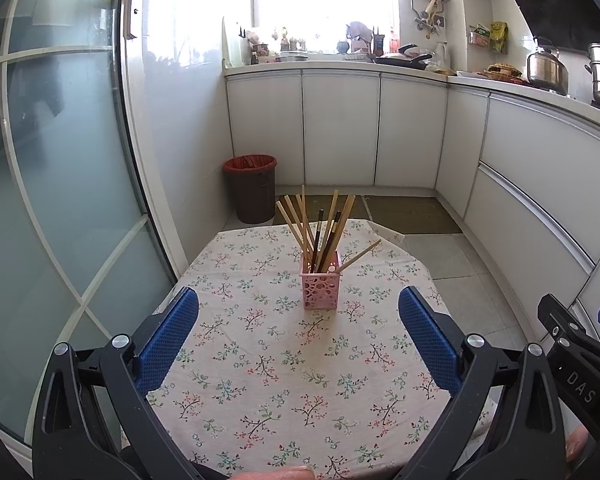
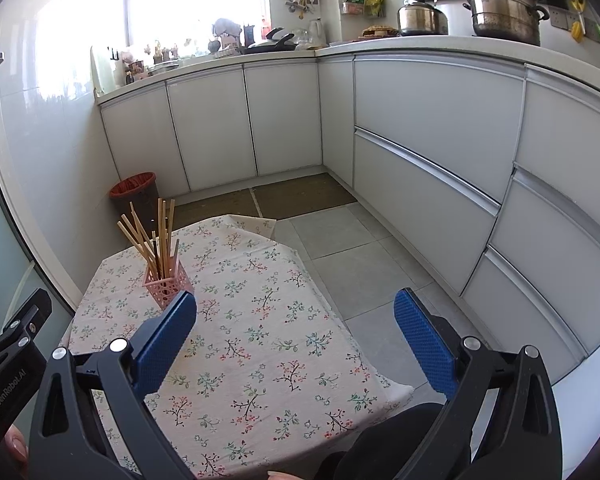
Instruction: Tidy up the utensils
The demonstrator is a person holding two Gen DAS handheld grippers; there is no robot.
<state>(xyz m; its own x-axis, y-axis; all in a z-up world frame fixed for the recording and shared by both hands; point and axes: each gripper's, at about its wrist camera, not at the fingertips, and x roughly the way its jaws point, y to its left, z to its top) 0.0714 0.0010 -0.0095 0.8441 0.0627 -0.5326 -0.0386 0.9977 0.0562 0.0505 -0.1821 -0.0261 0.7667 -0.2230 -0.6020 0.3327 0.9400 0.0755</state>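
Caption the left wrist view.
Open left hand-held gripper faces pink holder of chopsticks on floral tablecloth.

Two wrist views, shared table (image 1: 260, 360) with holder (image 1: 320, 286)

In the right wrist view, the right gripper's left blue pad (image 2: 168, 340) hides the near corner of the pink holder (image 2: 165, 285). The chopsticks' (image 1: 320, 232) lower ends are hidden inside it. Windowsill clutter far ahead is too small to identify.
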